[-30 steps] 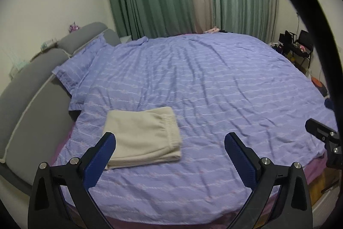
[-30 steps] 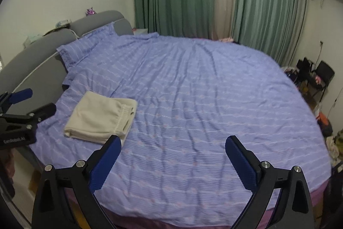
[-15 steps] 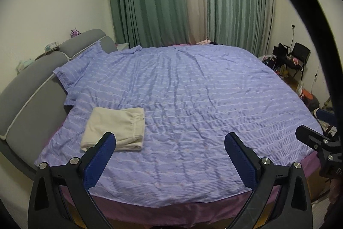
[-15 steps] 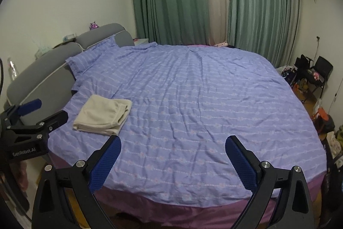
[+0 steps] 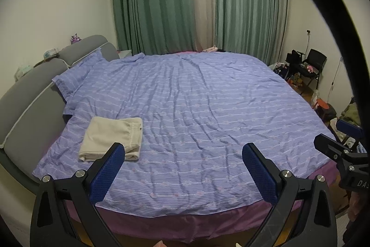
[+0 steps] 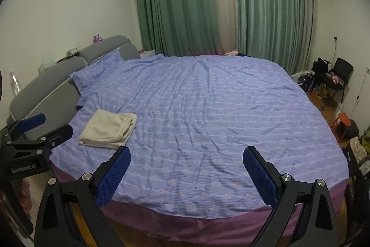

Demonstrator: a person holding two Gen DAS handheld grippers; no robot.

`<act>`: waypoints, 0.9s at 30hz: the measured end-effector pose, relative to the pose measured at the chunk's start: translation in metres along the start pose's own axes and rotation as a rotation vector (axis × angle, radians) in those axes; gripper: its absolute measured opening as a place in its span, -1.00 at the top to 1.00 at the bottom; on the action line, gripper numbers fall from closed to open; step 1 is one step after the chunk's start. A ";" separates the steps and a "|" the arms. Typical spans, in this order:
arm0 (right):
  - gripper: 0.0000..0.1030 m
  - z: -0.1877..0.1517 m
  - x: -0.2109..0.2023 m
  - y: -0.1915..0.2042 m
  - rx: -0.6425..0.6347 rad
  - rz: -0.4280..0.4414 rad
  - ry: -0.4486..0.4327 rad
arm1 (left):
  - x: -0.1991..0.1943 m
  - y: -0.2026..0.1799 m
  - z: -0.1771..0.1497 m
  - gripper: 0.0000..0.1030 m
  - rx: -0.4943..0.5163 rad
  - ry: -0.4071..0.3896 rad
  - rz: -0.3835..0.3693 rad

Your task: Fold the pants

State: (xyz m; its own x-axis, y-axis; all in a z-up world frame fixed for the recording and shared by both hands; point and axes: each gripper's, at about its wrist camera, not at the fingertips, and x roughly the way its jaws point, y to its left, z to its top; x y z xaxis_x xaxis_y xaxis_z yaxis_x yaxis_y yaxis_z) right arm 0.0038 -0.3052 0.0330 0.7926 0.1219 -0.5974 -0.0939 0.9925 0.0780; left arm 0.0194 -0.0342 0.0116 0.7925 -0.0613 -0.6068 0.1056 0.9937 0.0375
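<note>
Pants (image 5: 111,138) lie folded on the bed (image 5: 196,108), near the headboard (image 5: 30,103). My left tool (image 5: 183,168) is spread wide and empty, pants just past its left finger. My right tool (image 6: 186,168) is likewise gaping, pants (image 6: 108,129) ahead-left, apart.

A home bedroom is shown. Most of the view is taken up by a large bed (image 6: 208,112) with a purple striped cover and a grey padded headboard (image 6: 46,89) on the left. Green full-length curtains (image 6: 175,4) are hung along the far wall, and a cluttered black chair (image 6: 340,75) is seen at far right.
</note>
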 end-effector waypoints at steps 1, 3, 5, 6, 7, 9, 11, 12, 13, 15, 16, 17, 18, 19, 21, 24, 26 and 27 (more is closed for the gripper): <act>-0.90 0.000 -0.001 -0.001 0.001 -0.004 -0.003 | -0.001 -0.002 0.000 -1.00 -0.001 -0.003 -0.001; -0.90 0.000 -0.005 -0.004 0.002 -0.009 -0.007 | -0.003 -0.005 0.001 -1.00 0.001 -0.008 -0.001; -0.90 0.000 -0.008 -0.007 0.006 -0.013 -0.012 | -0.005 -0.008 0.001 -1.00 0.009 -0.012 -0.005; -0.90 0.000 -0.009 -0.007 0.008 -0.014 -0.015 | -0.006 -0.010 0.001 -1.00 0.010 -0.015 -0.005; -0.90 0.000 -0.011 -0.008 0.010 -0.015 -0.019 | -0.008 -0.012 0.001 -1.00 0.011 -0.018 -0.005; -0.90 0.000 -0.014 -0.010 0.010 -0.018 -0.024 | -0.010 -0.014 0.001 -1.00 0.014 -0.023 -0.004; -0.90 -0.001 -0.016 -0.012 0.009 -0.019 -0.027 | -0.011 -0.016 0.001 -1.00 0.015 -0.025 -0.006; -0.90 -0.001 -0.017 -0.014 0.010 -0.019 -0.028 | -0.012 -0.018 0.001 -1.00 0.016 -0.027 -0.009; -0.90 -0.001 -0.018 -0.015 0.010 -0.018 -0.029 | -0.013 -0.019 0.001 -1.00 0.017 -0.028 -0.010; -0.90 -0.002 -0.019 -0.016 0.013 -0.022 -0.031 | -0.014 -0.023 0.000 -1.00 0.023 -0.029 -0.009; -0.90 -0.002 -0.020 -0.018 0.014 -0.023 -0.032 | -0.014 -0.023 0.000 -1.00 0.024 -0.029 -0.010; -0.90 -0.003 -0.021 -0.019 0.013 -0.024 -0.031 | -0.015 -0.024 -0.001 -1.00 0.024 -0.029 -0.011; -0.90 -0.003 -0.022 -0.020 0.013 -0.027 -0.031 | -0.015 -0.025 -0.002 -1.00 0.024 -0.028 -0.013; -0.90 -0.004 -0.022 -0.022 0.013 -0.029 -0.032 | -0.015 -0.027 -0.002 -1.00 0.025 -0.029 -0.015; -0.90 -0.004 -0.024 -0.025 0.013 -0.030 -0.031 | -0.016 -0.028 -0.002 -1.00 0.027 -0.034 -0.015; -0.90 -0.004 -0.023 -0.028 0.013 -0.033 -0.030 | -0.017 -0.030 -0.002 -1.00 0.032 -0.041 -0.017; -0.90 -0.004 -0.023 -0.027 0.013 -0.034 -0.032 | -0.018 -0.032 -0.002 -1.00 0.035 -0.046 -0.015; -0.90 -0.004 -0.023 -0.028 0.012 -0.036 -0.031 | -0.018 -0.033 -0.002 -1.00 0.037 -0.047 -0.015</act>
State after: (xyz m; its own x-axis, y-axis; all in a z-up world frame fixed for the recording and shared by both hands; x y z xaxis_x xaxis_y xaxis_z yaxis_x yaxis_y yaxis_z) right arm -0.0147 -0.3361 0.0412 0.8136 0.0857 -0.5751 -0.0576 0.9961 0.0669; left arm 0.0008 -0.0653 0.0195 0.8180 -0.0812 -0.5695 0.1392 0.9885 0.0590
